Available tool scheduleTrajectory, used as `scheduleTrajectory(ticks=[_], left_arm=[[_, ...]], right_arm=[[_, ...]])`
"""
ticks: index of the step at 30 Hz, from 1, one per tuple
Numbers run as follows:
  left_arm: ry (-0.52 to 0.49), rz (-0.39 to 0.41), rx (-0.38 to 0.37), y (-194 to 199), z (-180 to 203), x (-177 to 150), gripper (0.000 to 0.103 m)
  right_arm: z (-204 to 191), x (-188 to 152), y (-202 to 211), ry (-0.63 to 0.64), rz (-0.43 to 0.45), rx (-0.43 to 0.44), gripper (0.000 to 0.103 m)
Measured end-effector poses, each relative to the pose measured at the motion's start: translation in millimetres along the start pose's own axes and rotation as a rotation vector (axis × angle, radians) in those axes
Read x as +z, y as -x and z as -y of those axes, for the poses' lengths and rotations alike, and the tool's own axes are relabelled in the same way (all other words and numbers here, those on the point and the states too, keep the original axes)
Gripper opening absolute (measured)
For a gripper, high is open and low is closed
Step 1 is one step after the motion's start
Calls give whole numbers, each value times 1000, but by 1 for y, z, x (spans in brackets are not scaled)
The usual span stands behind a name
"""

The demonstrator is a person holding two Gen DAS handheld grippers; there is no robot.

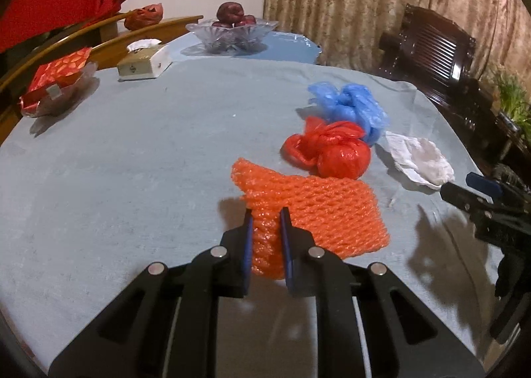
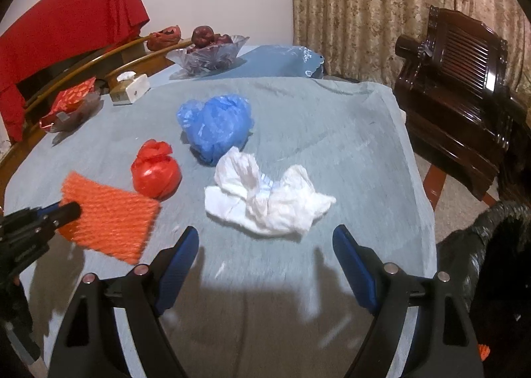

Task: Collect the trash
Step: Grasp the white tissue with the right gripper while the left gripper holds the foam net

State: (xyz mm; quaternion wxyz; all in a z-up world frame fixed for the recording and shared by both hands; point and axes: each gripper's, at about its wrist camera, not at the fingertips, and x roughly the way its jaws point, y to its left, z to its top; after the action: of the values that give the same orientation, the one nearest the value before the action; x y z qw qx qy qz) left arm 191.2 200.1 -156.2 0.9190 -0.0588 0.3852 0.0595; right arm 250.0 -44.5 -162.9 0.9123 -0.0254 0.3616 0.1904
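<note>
The left hand-held gripper point(image 1: 266, 228) is pinched narrow on one corner of the orange net point(image 1: 312, 209), whose far part lies low over the worktop point(image 1: 132, 152). Held by so little (the foam mesh is soft and springy), the net could slip from the pads or snag and drag the red bag point(image 1: 332, 152) touching its far edge. The right hand-held gripper point(image 2: 265, 245) stands wide and empty, aimed at the white tissue point(image 2: 265, 202) just ahead; closing too high would catch only a loose fold. Beyond lies the blue bag point(image 2: 215, 126).
</note>
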Motion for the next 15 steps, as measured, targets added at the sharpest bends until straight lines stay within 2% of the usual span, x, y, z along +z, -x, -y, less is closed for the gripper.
scheduleTrajectory(ticks=[11,15], left_arm=[[-8,-4,-47,0,12,-3,14],[-9,-7,-53,0,16,-3,14]], right_arm=[[4,17,-36,-2,-57,-27,81],[6,15,-46,-8,-102,1,45]])
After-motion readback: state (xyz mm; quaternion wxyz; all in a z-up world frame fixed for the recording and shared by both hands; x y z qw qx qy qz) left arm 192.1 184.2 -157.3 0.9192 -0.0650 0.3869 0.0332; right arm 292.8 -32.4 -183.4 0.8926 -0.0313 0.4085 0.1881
